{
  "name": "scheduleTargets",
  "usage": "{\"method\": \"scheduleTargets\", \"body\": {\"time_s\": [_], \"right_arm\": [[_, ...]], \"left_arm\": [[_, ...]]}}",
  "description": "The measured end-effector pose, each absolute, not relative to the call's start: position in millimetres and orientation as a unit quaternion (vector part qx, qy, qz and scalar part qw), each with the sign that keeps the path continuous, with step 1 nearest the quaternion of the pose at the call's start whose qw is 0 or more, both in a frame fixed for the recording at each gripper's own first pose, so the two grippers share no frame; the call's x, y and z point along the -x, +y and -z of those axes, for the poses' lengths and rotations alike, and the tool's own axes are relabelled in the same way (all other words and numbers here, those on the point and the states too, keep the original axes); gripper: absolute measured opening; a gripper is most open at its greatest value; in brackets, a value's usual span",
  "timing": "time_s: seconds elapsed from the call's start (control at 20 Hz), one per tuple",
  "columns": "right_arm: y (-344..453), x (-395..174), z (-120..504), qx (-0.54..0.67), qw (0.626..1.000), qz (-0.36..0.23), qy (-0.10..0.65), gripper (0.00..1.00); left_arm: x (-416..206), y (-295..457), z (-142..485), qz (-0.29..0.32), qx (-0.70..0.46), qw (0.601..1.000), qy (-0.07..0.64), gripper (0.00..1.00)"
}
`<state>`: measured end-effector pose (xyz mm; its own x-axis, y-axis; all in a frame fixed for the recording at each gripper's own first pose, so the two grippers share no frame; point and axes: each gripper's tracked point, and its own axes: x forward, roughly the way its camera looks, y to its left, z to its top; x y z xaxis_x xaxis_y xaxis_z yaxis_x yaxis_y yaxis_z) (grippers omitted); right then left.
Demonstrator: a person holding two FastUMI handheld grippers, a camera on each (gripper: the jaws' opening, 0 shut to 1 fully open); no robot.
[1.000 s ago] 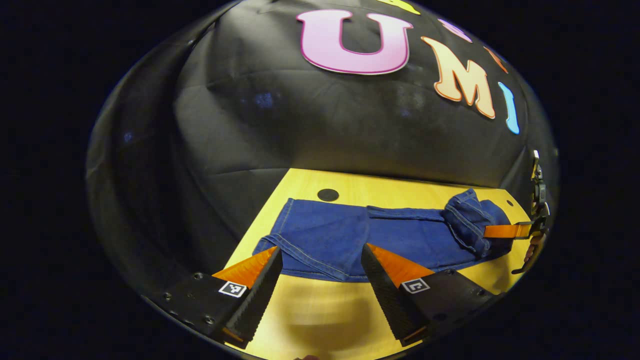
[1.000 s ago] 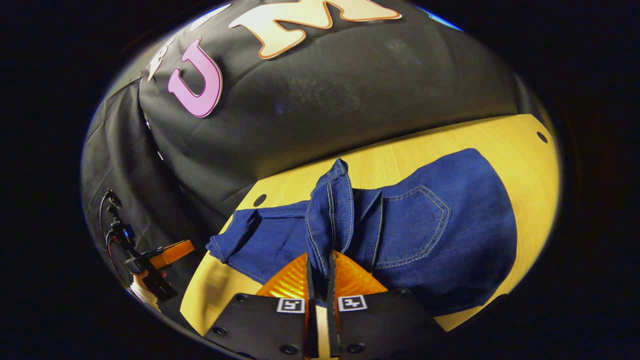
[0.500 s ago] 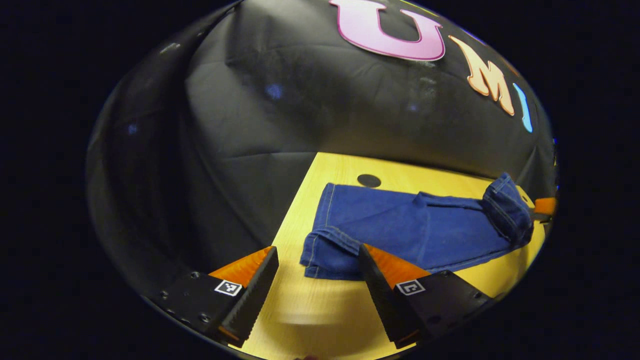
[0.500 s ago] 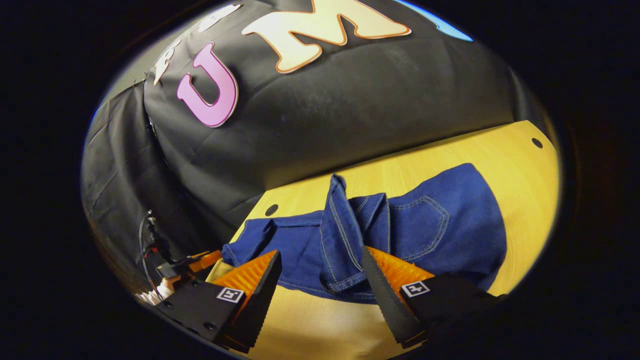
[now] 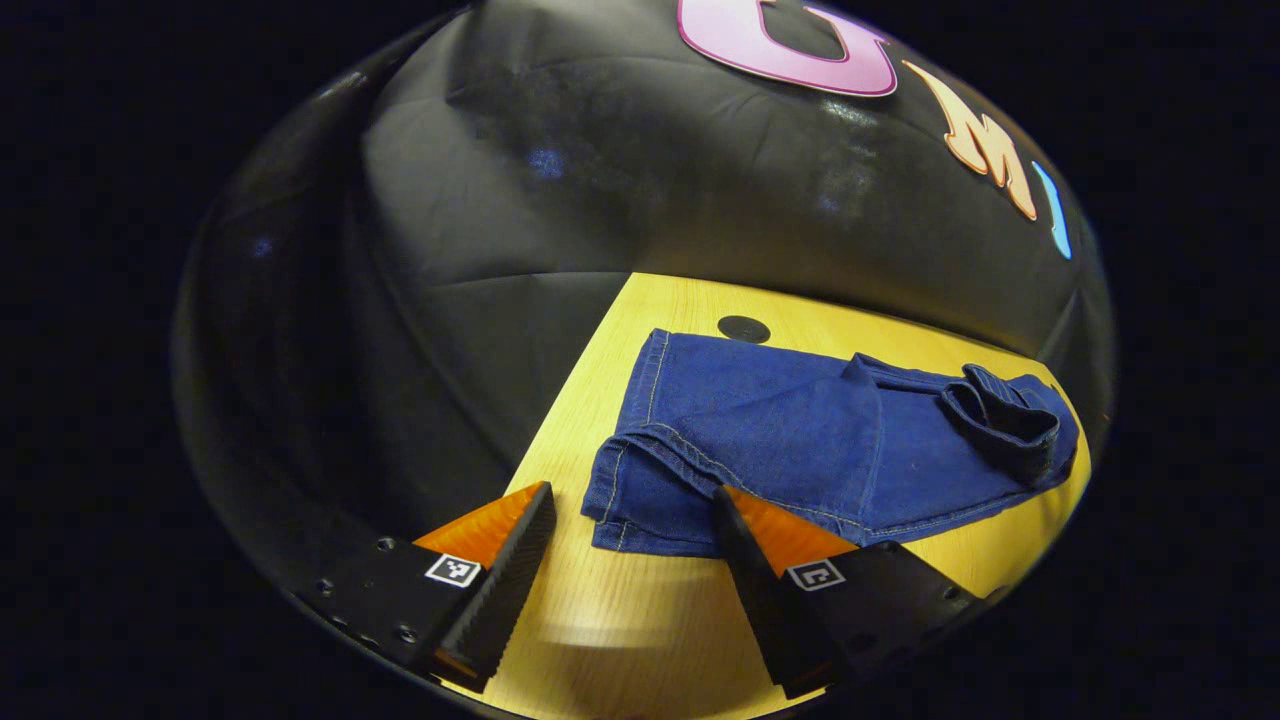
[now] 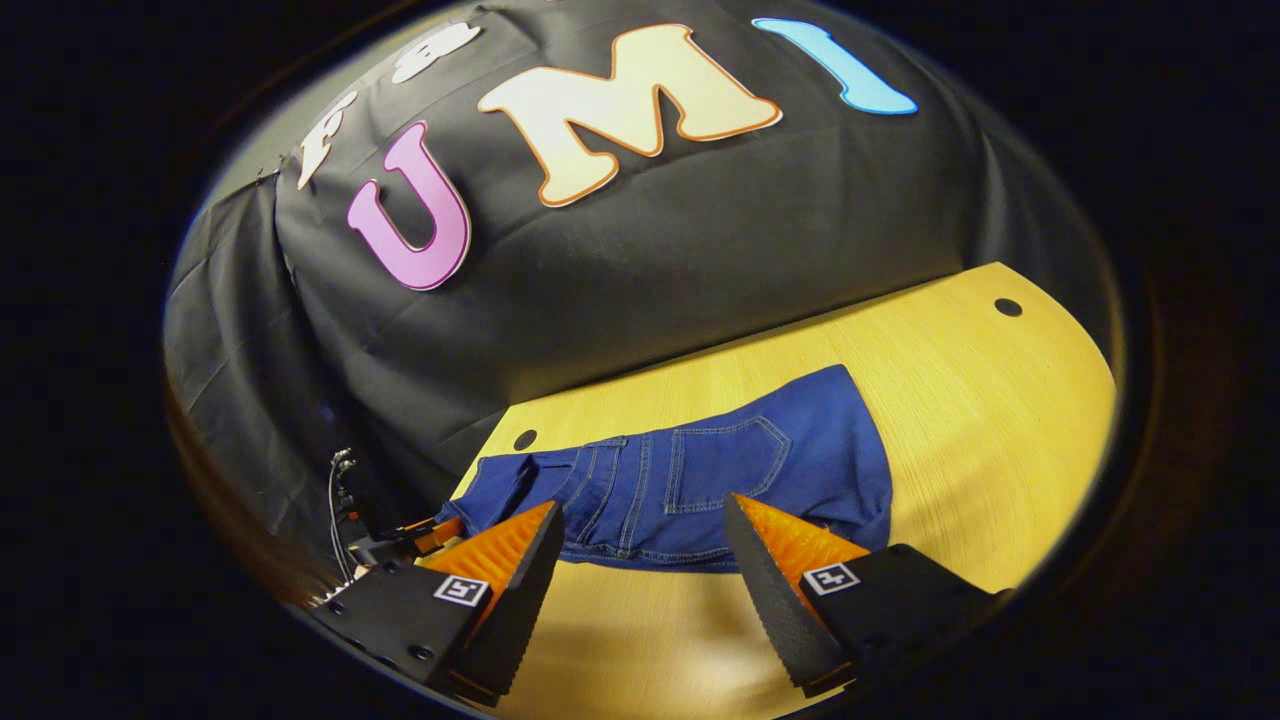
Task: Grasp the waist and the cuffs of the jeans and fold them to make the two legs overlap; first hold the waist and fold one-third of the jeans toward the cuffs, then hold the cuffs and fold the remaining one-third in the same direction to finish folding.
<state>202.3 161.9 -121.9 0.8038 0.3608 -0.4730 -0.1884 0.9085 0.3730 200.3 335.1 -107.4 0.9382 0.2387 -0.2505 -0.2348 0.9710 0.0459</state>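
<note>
Blue jeans (image 5: 800, 440) lie flat on the yellow wooden table (image 5: 650, 620), legs overlapping. In the left gripper view the cuffs (image 5: 625, 500) are nearest and the waist (image 5: 1010, 415) lies folded back over the legs at the far right. My left gripper (image 5: 630, 495) is open just in front of the cuffs, its right finger (image 5: 760, 530) overlapping the hem. In the right gripper view the jeans (image 6: 720, 480) show a back pocket (image 6: 725, 460). My right gripper (image 6: 645, 505) is open, just short of the near edge and holding nothing. The left gripper (image 6: 420, 535) appears small at the far left.
The table has a round dark hole (image 5: 744, 328) behind the cuffs, another (image 6: 524, 439) at that end in the right gripper view, and one (image 6: 1008, 306) at the far right. Bare tabletop (image 6: 980, 400) lies right of the jeans. Black cloth walls close off the back.
My right gripper opened, let go of the raised waist and drew back; the waist now lies folded on the legs. My left gripper shifted toward the cuff end, still open.
</note>
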Motion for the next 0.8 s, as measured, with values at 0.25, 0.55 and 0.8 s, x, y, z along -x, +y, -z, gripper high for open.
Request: {"method": "scheduleTargets", "body": {"time_s": [0.25,0.55,0.8], "right_arm": [[149,-184,122,-0.174,0.937,-0.125,0.276,0.98],[130,-172,120,-0.181,0.939,-0.110,0.269,0.98],[102,-163,117,-0.182,0.941,-0.099,0.269,0.98]], "left_arm": [[-205,321,104,-0.116,-0.006,0.985,0.126,0.70],[-213,301,100,-0.093,0.014,0.989,0.116,0.06],[-209,295,83,-0.099,0.080,0.990,0.069,0.00]]}}
